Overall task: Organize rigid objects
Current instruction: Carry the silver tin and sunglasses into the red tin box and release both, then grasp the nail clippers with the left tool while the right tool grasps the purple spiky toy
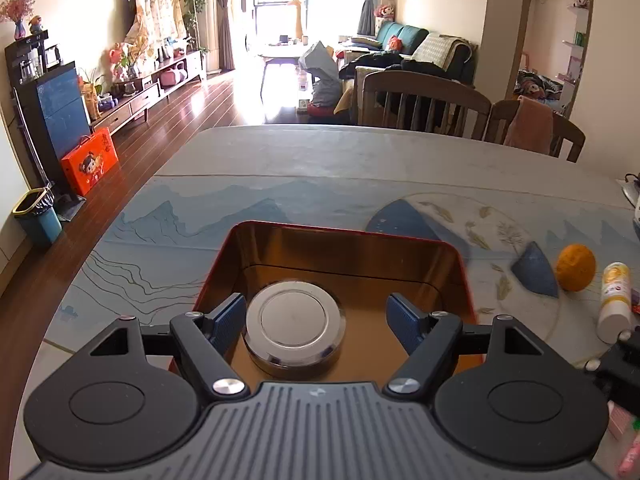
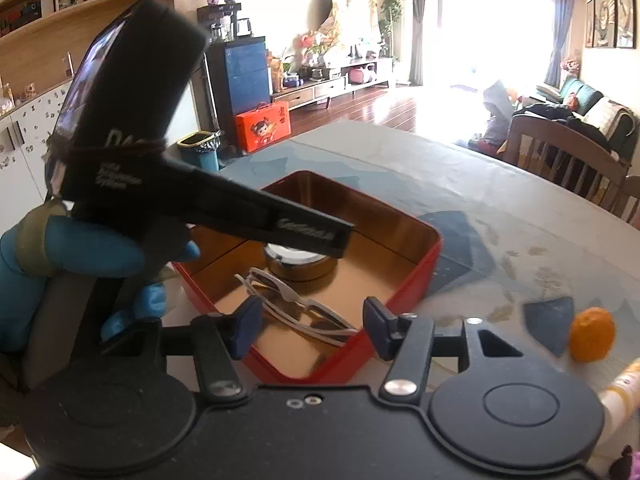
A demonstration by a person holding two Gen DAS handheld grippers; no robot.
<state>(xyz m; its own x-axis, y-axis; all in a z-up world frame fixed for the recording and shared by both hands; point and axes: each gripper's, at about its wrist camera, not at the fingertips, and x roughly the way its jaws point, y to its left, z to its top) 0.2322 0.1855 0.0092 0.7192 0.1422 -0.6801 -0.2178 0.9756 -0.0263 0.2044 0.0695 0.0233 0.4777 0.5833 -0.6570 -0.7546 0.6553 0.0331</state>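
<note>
An open red tin box (image 1: 456,256) (image 2: 424,264) with a gold inside stands on the table. In it sits a round silver tin (image 1: 295,326) (image 2: 298,266), and white-framed glasses (image 2: 296,306) lie near its front corner. My left gripper (image 1: 316,320) hangs over the box, open, its blue pads apart on either side of the silver tin without touching it. My right gripper (image 2: 313,326) is open just above the glasses, and its pads do not press on them. In the right wrist view a blue-gloved hand (image 2: 84,248) holds the left gripper's black body (image 2: 132,128).
An orange (image 1: 576,267) (image 2: 592,334) and a white bottle (image 1: 614,300) lie on the table (image 1: 320,168) to the right of the box. Wooden chairs (image 1: 424,100) stand at the far edge. The floor drops off to the left.
</note>
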